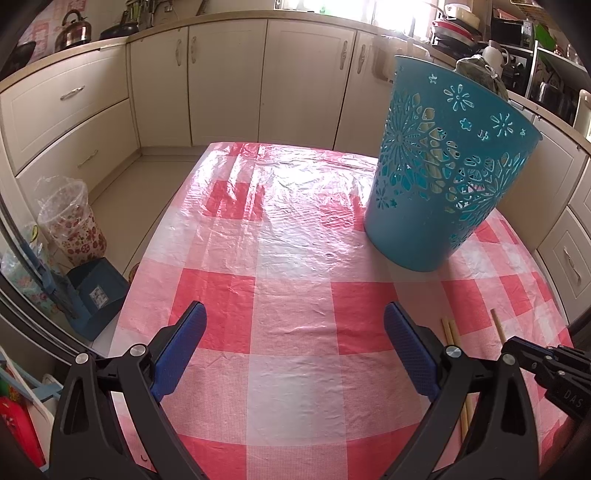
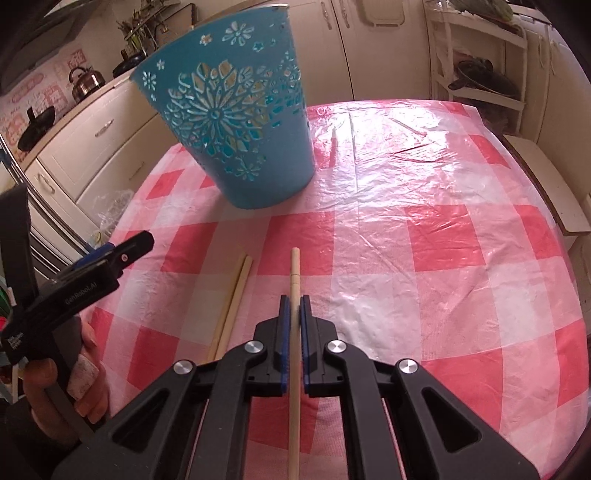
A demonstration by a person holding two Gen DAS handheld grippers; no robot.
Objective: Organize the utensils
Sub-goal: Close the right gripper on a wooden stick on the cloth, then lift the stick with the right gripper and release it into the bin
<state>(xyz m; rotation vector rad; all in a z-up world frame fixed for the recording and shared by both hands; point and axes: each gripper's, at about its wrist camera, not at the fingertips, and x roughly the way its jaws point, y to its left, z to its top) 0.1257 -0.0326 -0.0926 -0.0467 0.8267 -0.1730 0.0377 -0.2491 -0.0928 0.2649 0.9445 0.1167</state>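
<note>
Right gripper (image 2: pixel 294 306): closed tight on one stick (image 2: pixel 294 280), blue pads pressing both sides; stick running straight through the jaws, tip poking out toward 12 o'clock, pointing at the table.
Left gripper (image 1: pixel 294 317): wide open, nothing between the blue pads (image 1: pixel 181 343); hovering over the cloth, basket at its 1 o'clock.
Left hand (image 2: pixel 55 384): seen in the right view at 8 o'clock, wrapped round the black handle.
Pair of sticks (image 2: pixel 232 299): lying flat on the cloth, side by side and touching, just left of the held stick; in the left view, partly hidden behind the right finger at 4 o'clock.
Basket (image 1: pixel 443 177): blue, with flower-shaped holes; standing upright on the table at the far side; pale things showing through the holes, cannot tell what.
Table (image 1: pixel 295 258): covered with a red and white checked cloth under shiny clear plastic.
Cupboards (image 1: pixel 221 81): cream doors behind the table at 12 o'clock.
Kettle (image 1: pixel 74 29): on the counter at 10 o'clock.
</note>
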